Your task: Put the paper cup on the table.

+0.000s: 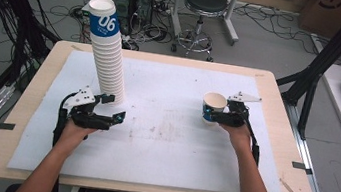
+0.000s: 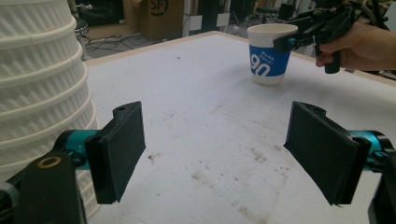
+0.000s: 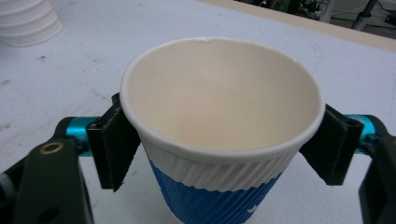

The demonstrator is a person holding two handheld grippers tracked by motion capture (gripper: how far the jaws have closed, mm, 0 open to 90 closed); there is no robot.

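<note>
Nearest the person, the left gripper [image 1: 110, 108] sits low over the white mat [image 1: 168, 136] with its jaws spread wide and nothing between them; it is just in front of the tall stack of cups [image 1: 108, 52], and its far jaw lies close beside the stack's base (touching or not, I cannot tell). Well to the right of that stack, the right gripper [image 3: 219, 140] has its jaws pressed against both sides of a single paper cup [image 3: 223, 126], pinching it just below the rim. This cup stands upright, white above and blue below, its mouth open and empty. Whether its base rests on the mat is unclear. Beyond the stack, off the table, stands a black stool [image 1: 203, 10].
</note>
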